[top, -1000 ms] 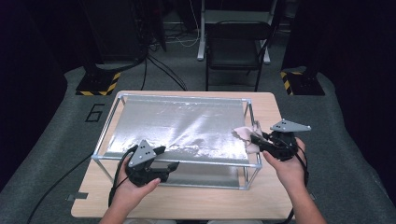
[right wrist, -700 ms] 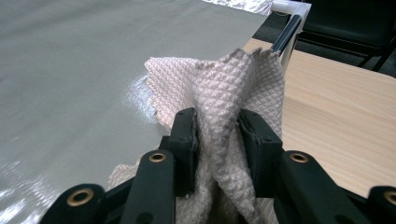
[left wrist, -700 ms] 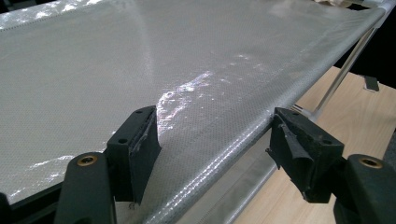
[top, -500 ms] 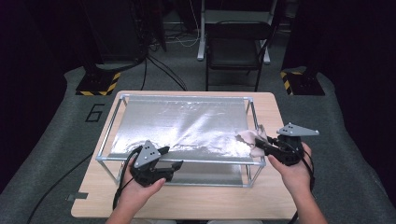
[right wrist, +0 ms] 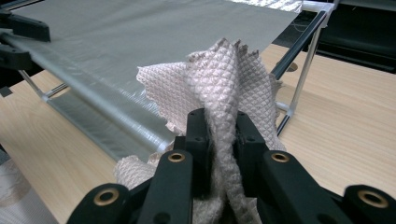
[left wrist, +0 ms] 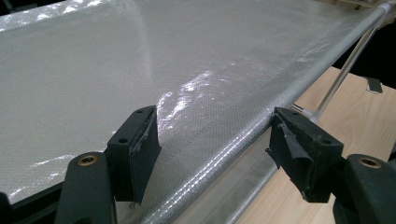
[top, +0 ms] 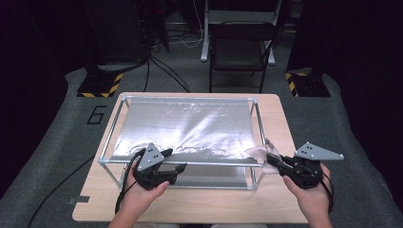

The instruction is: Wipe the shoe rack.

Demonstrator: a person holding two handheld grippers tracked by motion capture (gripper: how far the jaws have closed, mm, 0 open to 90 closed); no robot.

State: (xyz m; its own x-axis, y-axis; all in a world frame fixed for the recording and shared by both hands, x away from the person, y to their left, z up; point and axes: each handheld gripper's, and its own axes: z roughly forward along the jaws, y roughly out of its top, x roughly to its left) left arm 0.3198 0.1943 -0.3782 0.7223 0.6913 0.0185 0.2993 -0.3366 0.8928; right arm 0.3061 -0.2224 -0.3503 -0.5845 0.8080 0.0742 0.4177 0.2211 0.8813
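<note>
A metal tube frame (top: 185, 164) stands on the wooden table (top: 199, 204) with a shiny translucent sheet (top: 190, 126) stretched over its top. My left gripper (top: 177, 167) is at the frame's front rail, left of the middle. Its jaws stand open on either side of the sheet-covered rail (left wrist: 243, 126), with my left gripper (left wrist: 215, 135) gripping nothing. My right gripper (top: 272, 161) is at the frame's near right corner, shut on a pale quilted cloth (top: 256, 153). The cloth (right wrist: 219, 74) bunches up between the jaws of my right gripper (right wrist: 219, 133).
The table's right strip (top: 275, 123) beside the frame is bare wood. A folding chair (top: 237, 47) and stand legs sit on the floor behind the table. Yellow-black marked bases (top: 100, 85) lie at both far corners.
My right gripper has drawn back toward the near right with the cloth, off the sheet's corner. My left gripper has shifted slightly right along the front rail.
</note>
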